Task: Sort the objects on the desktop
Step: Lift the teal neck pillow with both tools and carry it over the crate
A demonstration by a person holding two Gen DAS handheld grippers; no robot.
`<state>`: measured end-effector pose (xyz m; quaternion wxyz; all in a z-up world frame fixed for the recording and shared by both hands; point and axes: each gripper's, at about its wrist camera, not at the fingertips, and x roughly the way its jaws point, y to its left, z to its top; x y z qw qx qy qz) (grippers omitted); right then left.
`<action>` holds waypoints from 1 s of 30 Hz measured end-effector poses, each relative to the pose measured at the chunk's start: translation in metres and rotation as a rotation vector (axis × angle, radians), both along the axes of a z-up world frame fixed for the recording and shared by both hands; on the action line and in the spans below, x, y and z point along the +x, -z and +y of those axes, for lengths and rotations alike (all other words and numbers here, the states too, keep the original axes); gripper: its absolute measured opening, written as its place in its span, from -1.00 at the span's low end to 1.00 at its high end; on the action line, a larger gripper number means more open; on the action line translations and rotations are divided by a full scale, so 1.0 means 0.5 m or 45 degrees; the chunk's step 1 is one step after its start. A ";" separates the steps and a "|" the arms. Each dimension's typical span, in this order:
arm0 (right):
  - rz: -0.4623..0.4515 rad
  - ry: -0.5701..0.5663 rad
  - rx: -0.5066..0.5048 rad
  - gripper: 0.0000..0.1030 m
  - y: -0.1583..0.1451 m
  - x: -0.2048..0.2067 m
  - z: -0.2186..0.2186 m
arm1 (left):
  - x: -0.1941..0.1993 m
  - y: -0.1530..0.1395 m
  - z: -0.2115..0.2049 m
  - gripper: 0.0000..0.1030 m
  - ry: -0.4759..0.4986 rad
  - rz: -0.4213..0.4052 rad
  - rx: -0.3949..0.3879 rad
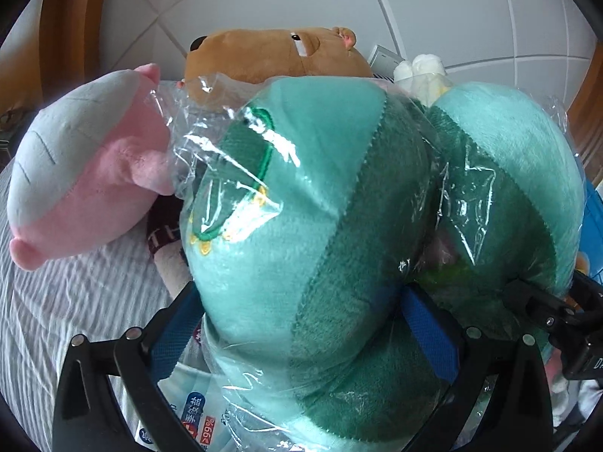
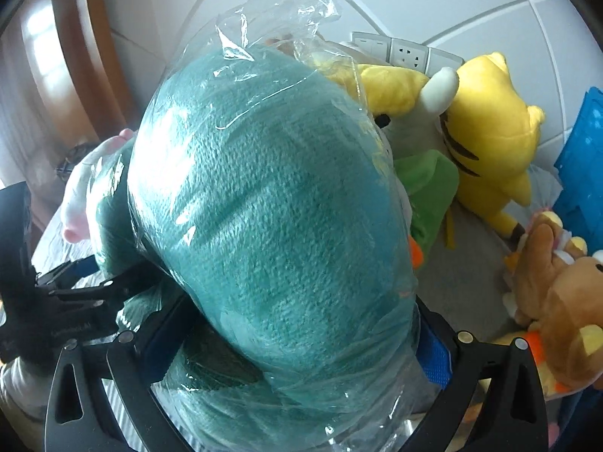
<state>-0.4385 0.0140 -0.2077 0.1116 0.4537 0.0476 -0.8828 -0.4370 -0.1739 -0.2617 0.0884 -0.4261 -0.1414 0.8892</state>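
- Green plush toy point(image 1: 309, 226), sealed in a clear plastic bag point(image 1: 241, 158), is sitting between the jaws of both my tools and filling most of each wrist view.
- Left gripper point(image 1: 309, 342) is clamping the toy's lower body, its blue pads pressing into the pile on both sides.
- Right gripper point(image 2: 301, 354) is clamping another rounded lobe of the same toy, fingers spread wide around it.
- I am judging it as light, soft and compressible; the stuffing is giving way under the pads.
- Film is looking slippery and loose, so I am taking hold of the stuffed bulk, not the slack plastic.
- Toy is hanging above the striped cloth point(image 1: 75, 301), just beside a pink plush point(image 1: 86, 173) and in front of a brown plush point(image 1: 271, 52).
- On the right, a yellow plush point(image 2: 486, 128) is lying near.
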 end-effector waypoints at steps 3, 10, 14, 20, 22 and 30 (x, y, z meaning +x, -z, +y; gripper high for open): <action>0.015 0.012 0.030 0.99 -0.002 0.005 -0.011 | 0.012 -0.015 0.006 0.80 0.006 0.003 -0.035; 0.024 -0.001 0.039 0.92 -0.029 0.040 -0.022 | 0.053 -0.068 0.006 0.67 0.003 0.001 -0.064; 0.041 -0.009 0.007 0.92 -0.075 0.068 -0.013 | 0.074 -0.124 0.019 0.66 0.004 0.026 -0.069; 0.109 -0.038 -0.031 0.92 -0.129 0.108 0.026 | 0.113 -0.208 0.053 0.66 -0.022 0.087 -0.091; 0.132 -0.048 -0.038 0.92 -0.149 0.120 0.040 | 0.128 -0.237 0.072 0.67 -0.031 0.107 -0.107; 0.215 -0.065 -0.088 0.92 -0.223 0.170 0.133 | 0.173 -0.326 0.169 0.67 -0.040 0.187 -0.150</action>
